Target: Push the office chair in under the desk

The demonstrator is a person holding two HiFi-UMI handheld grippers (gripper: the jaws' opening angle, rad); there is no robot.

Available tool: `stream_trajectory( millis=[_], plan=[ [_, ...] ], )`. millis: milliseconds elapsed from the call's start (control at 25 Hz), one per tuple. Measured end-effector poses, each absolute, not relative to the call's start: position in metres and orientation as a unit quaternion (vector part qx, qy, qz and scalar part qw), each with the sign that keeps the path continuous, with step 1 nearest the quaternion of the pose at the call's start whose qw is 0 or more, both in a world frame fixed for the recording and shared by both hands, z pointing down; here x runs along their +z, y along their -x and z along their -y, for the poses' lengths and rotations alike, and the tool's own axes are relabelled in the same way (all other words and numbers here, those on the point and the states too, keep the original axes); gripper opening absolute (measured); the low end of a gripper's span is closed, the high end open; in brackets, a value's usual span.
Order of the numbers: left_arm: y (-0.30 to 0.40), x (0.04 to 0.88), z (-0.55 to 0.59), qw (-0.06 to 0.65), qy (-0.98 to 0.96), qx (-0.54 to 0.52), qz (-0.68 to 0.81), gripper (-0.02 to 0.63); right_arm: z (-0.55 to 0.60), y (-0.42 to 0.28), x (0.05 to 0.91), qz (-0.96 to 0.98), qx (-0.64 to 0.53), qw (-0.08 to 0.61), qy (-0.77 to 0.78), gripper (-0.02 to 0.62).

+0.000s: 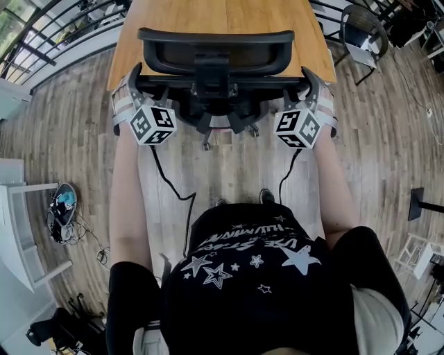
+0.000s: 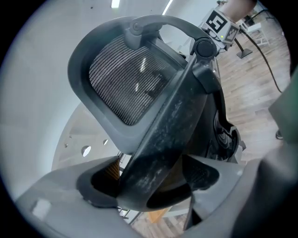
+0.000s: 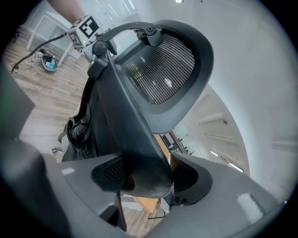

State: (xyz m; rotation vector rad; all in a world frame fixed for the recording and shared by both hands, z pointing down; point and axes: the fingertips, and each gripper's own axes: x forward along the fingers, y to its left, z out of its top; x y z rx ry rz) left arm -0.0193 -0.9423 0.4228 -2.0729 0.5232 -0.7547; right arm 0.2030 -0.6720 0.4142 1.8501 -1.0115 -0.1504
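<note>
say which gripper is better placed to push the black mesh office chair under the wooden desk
Neither: left gripper and right gripper each clamp one side of the black mesh office chair, symmetrically.

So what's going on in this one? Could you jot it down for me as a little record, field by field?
setting: a person stands behind an office chair, facing a wooden desk
left gripper: closed on a dark frame bar of the chair
right gripper: closed on the matching bar on the chair's other side
wheels: on the floor, on the person's side of the desk
stage: chair apparently not fully pushed in yet
</note>
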Motion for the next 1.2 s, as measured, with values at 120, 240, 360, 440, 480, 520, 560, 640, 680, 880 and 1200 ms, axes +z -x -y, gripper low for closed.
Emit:
stream_trajectory(
  millis=[120,240,360,440,480,520,560,640,680,880,1200],
  plan=[
    [0.012,0.423,0.945,0.427,0.826,-0.302,-0.209,0.422,0.675,-0.21,0.415,0.42,-0.057,0.494,-0.759,0.252],
    [0.009,0.424,0.947,0.434,0.823,-0.303,-0.205,0.422,0.678,-0.217,0.416,0.418,-0.057,0.502,-0.755,0.252],
    [0.008,0.424,0.945,0.443,0.819,-0.303,-0.203,0.422,0.678,-0.22,0.417,0.412,-0.057,0.508,-0.755,0.253],
    [0.008,0.425,0.945,0.445,0.82,-0.301,-0.2,0.422,0.679,-0.222,0.418,0.408,-0.056,0.509,-0.756,0.255],
    [0.007,0.426,0.945,0.444,0.82,-0.301,-0.198,0.422,0.679,-0.223,0.418,0.406,-0.055,0.51,-0.756,0.255],
    [0.007,0.427,0.945,0.444,0.821,-0.302,-0.196,0.422,0.68,-0.224,0.419,0.404,-0.053,0.51,-0.757,0.255],
    [0.007,0.427,0.945,0.443,0.821,-0.302,-0.195,0.422,0.68,-0.225,0.419,0.402,-0.052,0.511,-0.758,0.256],
    [0.007,0.427,0.944,0.441,0.823,-0.301,-0.196,0.422,0.681,-0.225,0.42,0.399,-0.049,0.511,-0.759,0.259],
    [0.007,0.427,0.944,0.44,0.823,-0.3,-0.195,0.422,0.681,-0.226,0.419,0.398,-0.049,0.512,-0.76,0.259],
    [0.009,0.426,0.943,0.443,0.822,-0.302,-0.191,0.422,0.684,-0.229,0.419,0.395,-0.044,0.52,-0.756,0.262],
    [0.01,0.43,0.939,0.433,0.822,-0.313,-0.199,0.422,0.683,-0.234,0.422,0.392,-0.04,0.536,-0.747,0.272]
  ],
)
